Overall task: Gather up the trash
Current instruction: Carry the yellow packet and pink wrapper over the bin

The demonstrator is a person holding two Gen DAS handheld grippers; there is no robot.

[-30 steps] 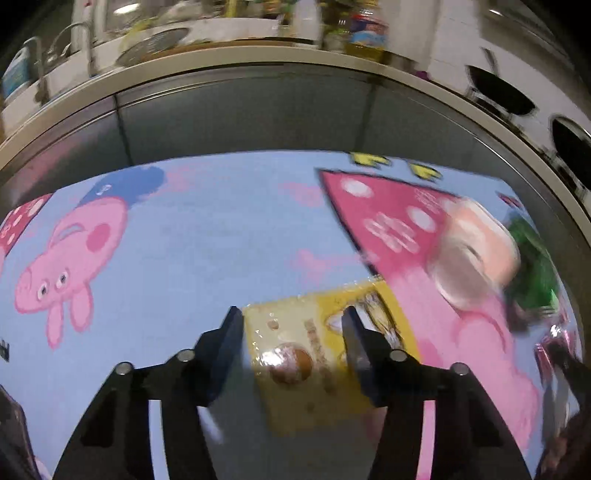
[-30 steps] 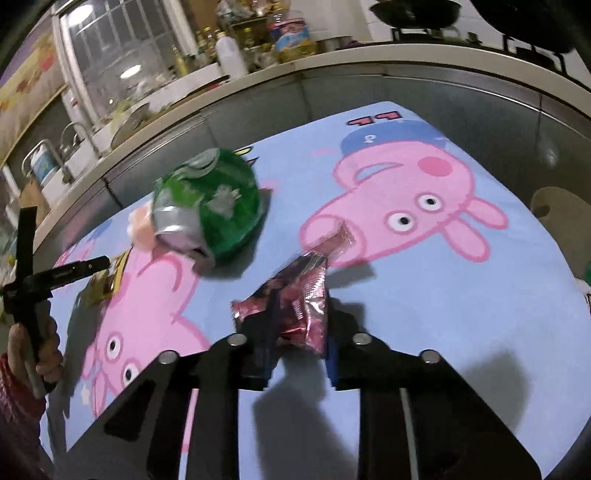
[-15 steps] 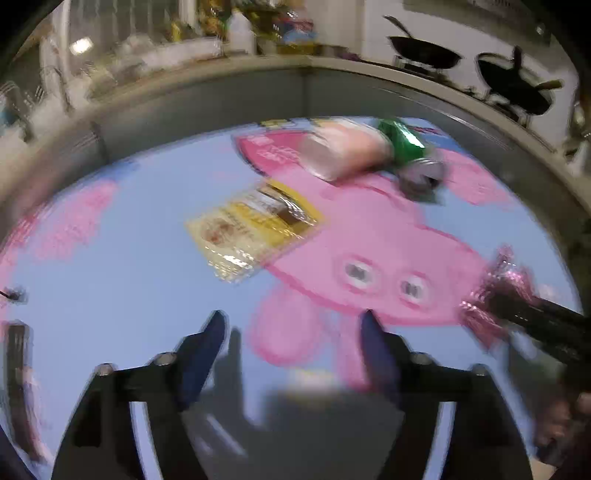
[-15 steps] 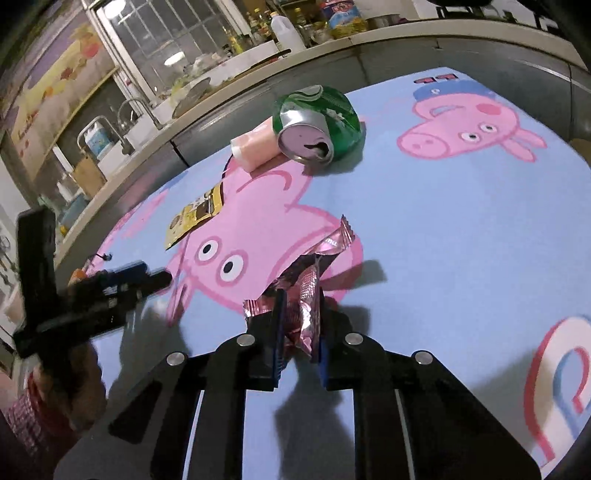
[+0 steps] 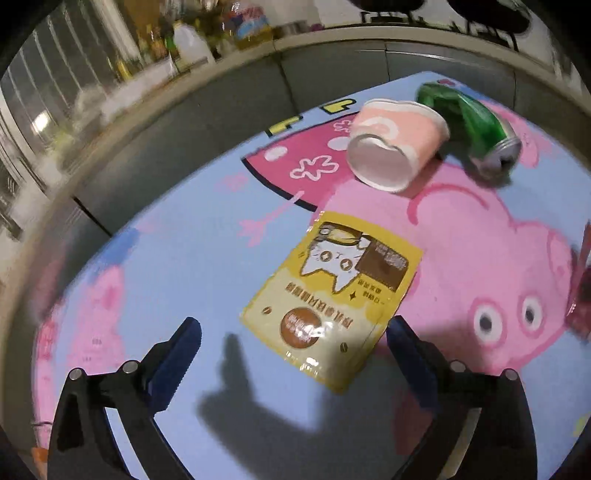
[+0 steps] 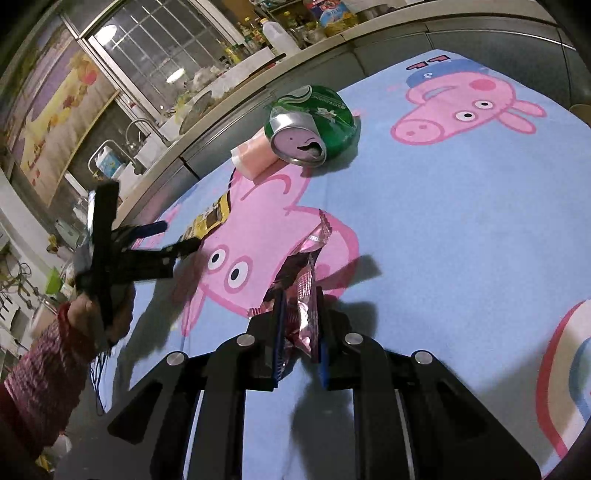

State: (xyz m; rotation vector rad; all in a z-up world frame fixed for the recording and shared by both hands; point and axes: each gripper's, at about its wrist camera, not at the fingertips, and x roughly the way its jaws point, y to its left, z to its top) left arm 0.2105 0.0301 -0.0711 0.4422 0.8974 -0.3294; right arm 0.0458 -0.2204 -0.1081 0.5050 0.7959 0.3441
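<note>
blue cloth (image 5: 192, 258) | yellow packet (image 5: 332, 299) just ahead, between spread left hand-held gripper (image 5: 295, 354)

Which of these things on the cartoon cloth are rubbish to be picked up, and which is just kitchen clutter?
Rubbish:
flat yellow foil sachet
pink paper cup on its side
crushed green drink can
crinkled pink wrapper, held in right gripper

Clutter:
white plastic bottle
sink tap

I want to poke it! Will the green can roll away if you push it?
Probably. The green can lies on its side, so it likely rolls, though its dented body may make it wobble. The paper cup touching it might block one direction.
</note>
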